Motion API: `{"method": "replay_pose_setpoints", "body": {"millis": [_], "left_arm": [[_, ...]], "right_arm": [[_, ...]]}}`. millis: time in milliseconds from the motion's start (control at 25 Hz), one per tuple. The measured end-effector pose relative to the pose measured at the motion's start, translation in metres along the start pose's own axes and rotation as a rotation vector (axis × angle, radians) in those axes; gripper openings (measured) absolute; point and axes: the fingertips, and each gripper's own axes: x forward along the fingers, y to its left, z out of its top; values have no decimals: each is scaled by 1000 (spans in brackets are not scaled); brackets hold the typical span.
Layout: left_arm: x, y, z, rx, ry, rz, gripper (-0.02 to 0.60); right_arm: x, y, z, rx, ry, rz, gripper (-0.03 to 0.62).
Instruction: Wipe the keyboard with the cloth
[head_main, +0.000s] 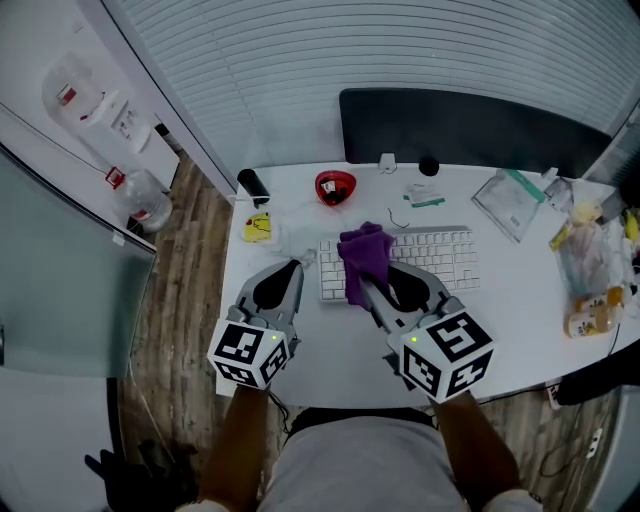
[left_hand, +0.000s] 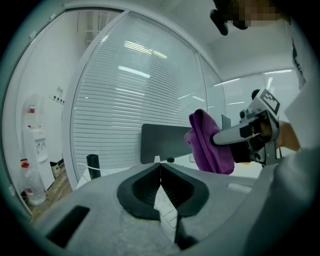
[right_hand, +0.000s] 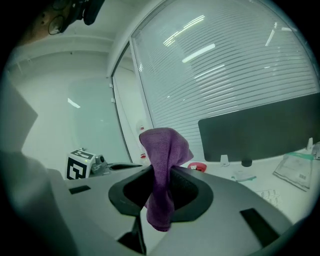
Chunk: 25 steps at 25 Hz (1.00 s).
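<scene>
Cloth (head_main: 364, 252) hangs bunched over the keyboard's (head_main: 435, 258) left half, pinched between the right gripper's (head_main: 368, 288) jaws; left gripper (head_main: 297, 264), closed and empty, sits just left of the keyboard; best lower the cloth flat, then sweep lightly along the rows.

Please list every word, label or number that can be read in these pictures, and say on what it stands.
No text can be read.
Keyboard keys: too small.
Water dispenser labels: too small.
Yellow pack: print blurred.
Marker cubes: black square patterns only, no letters.
</scene>
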Motion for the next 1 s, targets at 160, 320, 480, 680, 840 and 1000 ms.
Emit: {"method": "replay_pose_setpoints", "body": {"millis": [160,320,480,680,840,1000], "left_arm": [[13,12,-17,-40,58,-32,15],[27,20,-42,-128,162,-70,17],[40,23,-61,-188,243,-114,74],[52,28,-83,-279,336,-143,129],[58,32,-108,-386,450,-153,147],[65,34,-128,-471,553,-162,156]], "right_arm": [[24,-2,-6,0,44,-38,84],[45,-6,-16,-4,102,-86,84],[62,-13,-24,-10,164,-138,84],[80,-20,-38,-22,267,-192,84],[95,-23,-49,-35,341,-214,84],[108,-28,-61,-36,400,-213,84]]}}
